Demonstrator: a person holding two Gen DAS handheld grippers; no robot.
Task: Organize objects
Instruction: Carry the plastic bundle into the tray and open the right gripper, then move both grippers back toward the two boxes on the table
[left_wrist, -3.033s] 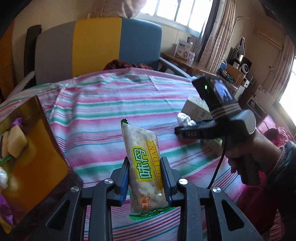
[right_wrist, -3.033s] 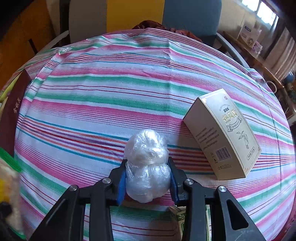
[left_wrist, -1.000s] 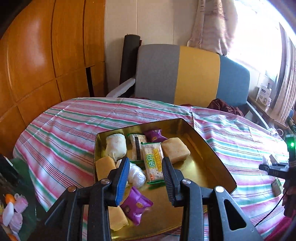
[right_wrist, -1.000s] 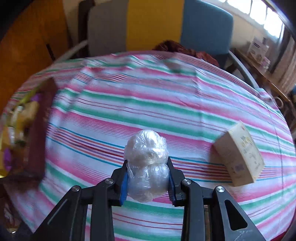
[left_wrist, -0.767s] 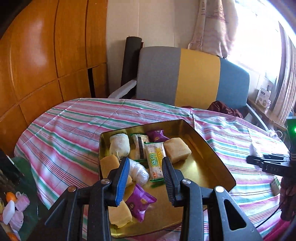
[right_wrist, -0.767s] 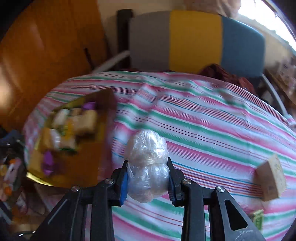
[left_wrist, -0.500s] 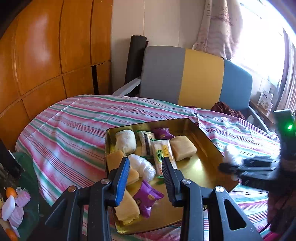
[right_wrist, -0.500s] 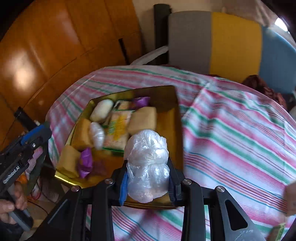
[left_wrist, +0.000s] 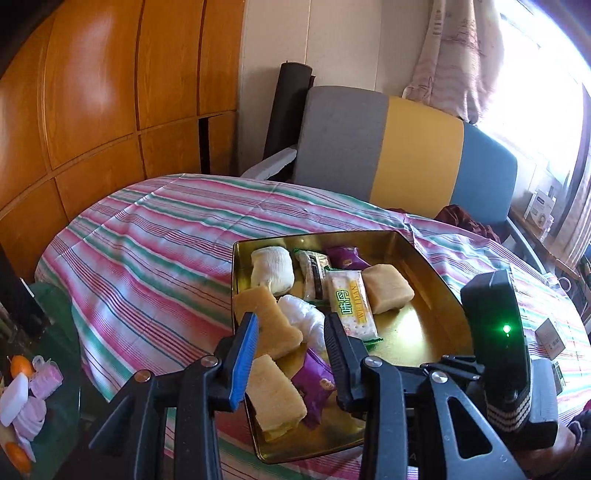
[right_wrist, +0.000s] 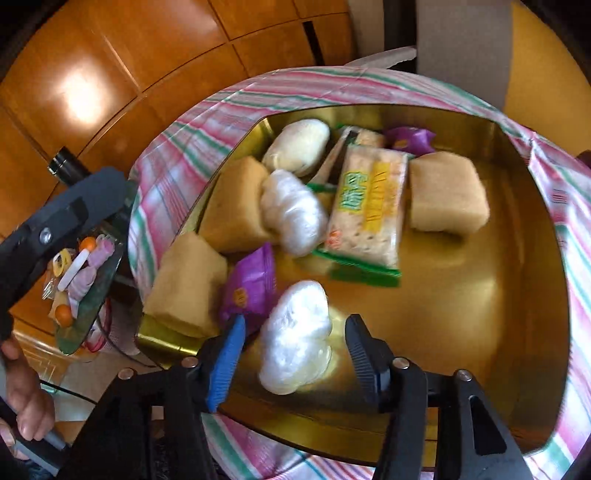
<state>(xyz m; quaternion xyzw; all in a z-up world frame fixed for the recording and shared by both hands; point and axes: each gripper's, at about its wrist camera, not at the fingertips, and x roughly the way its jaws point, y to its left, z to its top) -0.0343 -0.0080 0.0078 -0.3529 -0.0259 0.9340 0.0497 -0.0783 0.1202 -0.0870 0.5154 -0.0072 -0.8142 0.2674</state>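
Note:
A gold tin tray (right_wrist: 517, 140) holds snacks: a green-and-yellow cracker packet (right_wrist: 369, 206), tan cakes, purple packets, a pale bun and a plastic-wrapped white ball (right_wrist: 291, 218). A second plastic-wrapped white ball (right_wrist: 295, 336) lies on the tray floor between the fingers of my right gripper (right_wrist: 295, 321). Its jaws are opening and the pads stand clear of the ball. My left gripper (left_wrist: 291, 321) hovers over the near left part of the tray (left_wrist: 436, 266), open by a narrow gap with nothing in it. In the left wrist view the right gripper's black body (left_wrist: 491, 332) crosses the tray's near right corner.
A pink-and-green striped cloth (left_wrist: 155, 258) covers the round table. Behind it stands a grey, yellow and blue chair (left_wrist: 406, 155) against wooden wall panels. A low glass stand with small items (left_wrist: 22, 387) sits beside the table at the left. A small box (left_wrist: 550, 336) lies at the right.
My right gripper swung left from the bare cloth to over the tray, carrying the wrapped ball; its jaws have since parted and the ball sits loose. The left gripper drifted slightly, still with nothing in it.

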